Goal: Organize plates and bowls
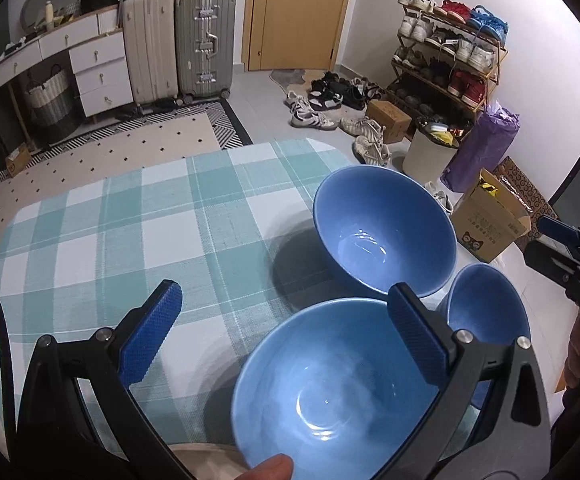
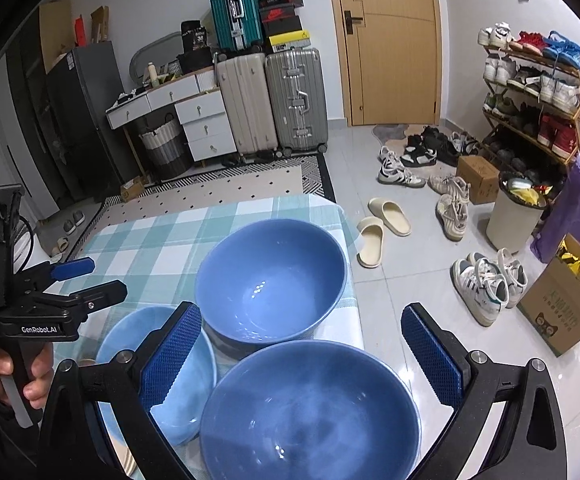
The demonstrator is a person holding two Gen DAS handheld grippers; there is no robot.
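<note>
1. On the teal-and-white checked tablecloth [image 1: 129, 216] stand three glossy blue ceramic bowls, grouped close at the table's right end: a far deep bowl [image 2: 271, 284], a near deep bowl [image 2: 310, 412] and a paler, shallower bowl [image 2: 157, 364] beside them.
2. All three bowls are empty; only light reflections show in their bottoms. No plates are in view.
3. Left gripper [image 1: 285, 336] hovers over the paler bowl, its blue-padded jaws spread wide and holding nothing.
4. Right gripper [image 2: 302, 350] hangs above the near deep bowl, jaws likewise wide apart and empty.
5. Judging by this layout, the step in hand is likely picking a bowl to nest into another.
6. To do it well, I would bring one pad inside and one outside the rim, close firmly on the wall, and lift straight up.
7. Glazed ceramic will probably be slippery; a shallow bite may let it tip.
8. Bowls near the table edge leave little margin, so lowering gently and centred seems wise.
</note>
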